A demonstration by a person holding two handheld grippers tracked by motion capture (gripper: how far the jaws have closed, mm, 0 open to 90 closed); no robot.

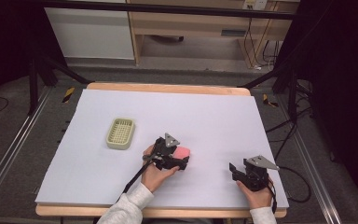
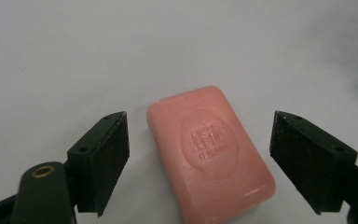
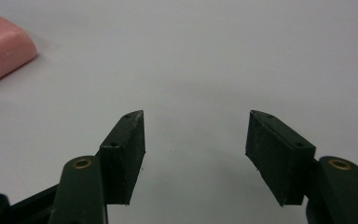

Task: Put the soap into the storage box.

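Note:
A pink soap bar (image 1: 182, 152) lies flat on the white sheet (image 1: 205, 116) near the middle of the table. My left gripper (image 1: 183, 158) is open around it. In the left gripper view the soap bar (image 2: 212, 151), with a stamped oval on top, lies between the two black pads (image 2: 107, 158), with a gap on either side. My right gripper (image 1: 234, 171) rests near the table's front right, open with nothing between its jaws. From the right gripper (image 3: 196, 135) the soap bar (image 3: 0, 44) shows at the far upper left.
A pale green slotted soap dish (image 1: 120, 133) sits on the sheet to the left of the left hand. The wooden table edge (image 1: 168, 87) borders the sheet at the back. Black frame posts and cables stand beyond the table's sides.

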